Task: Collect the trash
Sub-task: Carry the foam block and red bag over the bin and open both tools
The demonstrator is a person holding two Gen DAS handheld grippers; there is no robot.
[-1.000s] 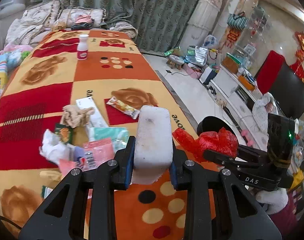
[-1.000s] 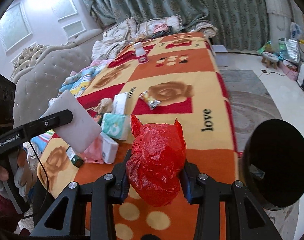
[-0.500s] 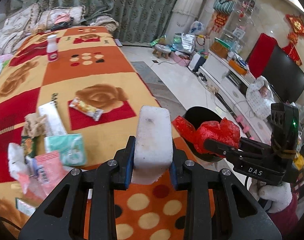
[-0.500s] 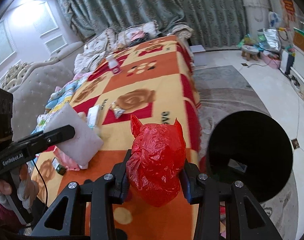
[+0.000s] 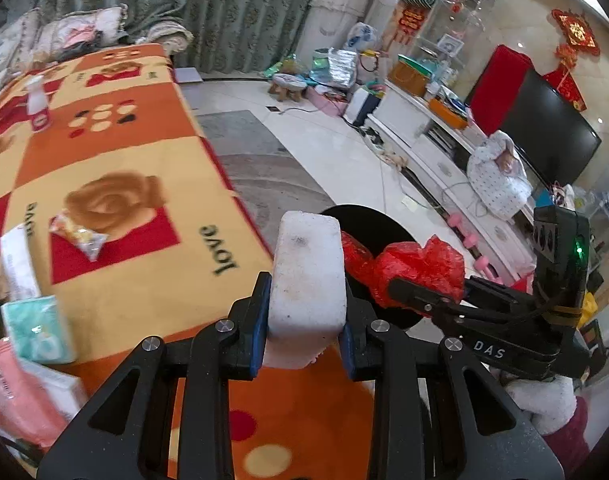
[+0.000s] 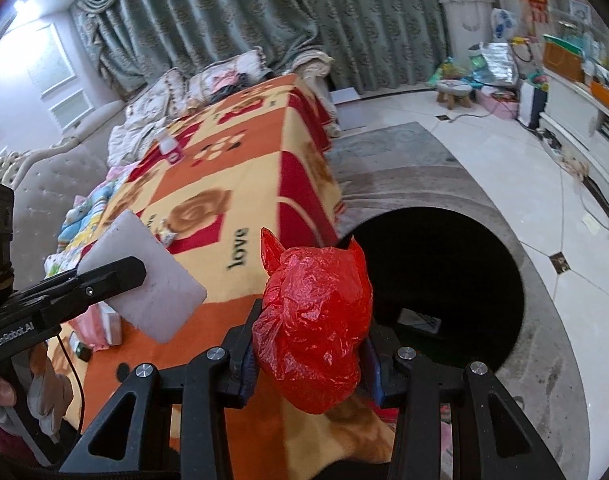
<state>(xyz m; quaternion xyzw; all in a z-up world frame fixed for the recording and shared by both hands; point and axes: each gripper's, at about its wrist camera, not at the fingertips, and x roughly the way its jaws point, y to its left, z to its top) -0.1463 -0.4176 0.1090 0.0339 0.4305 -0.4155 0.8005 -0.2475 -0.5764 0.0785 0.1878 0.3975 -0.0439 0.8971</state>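
Observation:
My left gripper (image 5: 303, 340) is shut on a white foam block (image 5: 306, 280), held over the right edge of the blanket-covered table (image 5: 116, 256). My right gripper (image 6: 310, 364) is shut on a crumpled red plastic bag (image 6: 314, 328); the bag also shows in the left wrist view (image 5: 420, 268). A round black bin (image 6: 436, 284) stands on the floor beside the table, just ahead and right of the red bag. In the right wrist view the foam block (image 6: 144, 276) hangs left of the bag, over the table.
More trash lies on the table: a snack wrapper (image 5: 78, 236), a teal tissue pack (image 5: 36, 328), pink packets (image 5: 20, 396), a white packet (image 5: 18, 264). A small white bottle (image 5: 38, 102) stands far back. A grey rug (image 6: 404, 168) and tiled floor surround the bin.
Both grippers have swung right, from over the trash pile toward the table's edge. The bin has grown larger and nearer in both views. Both grips are unchanged.

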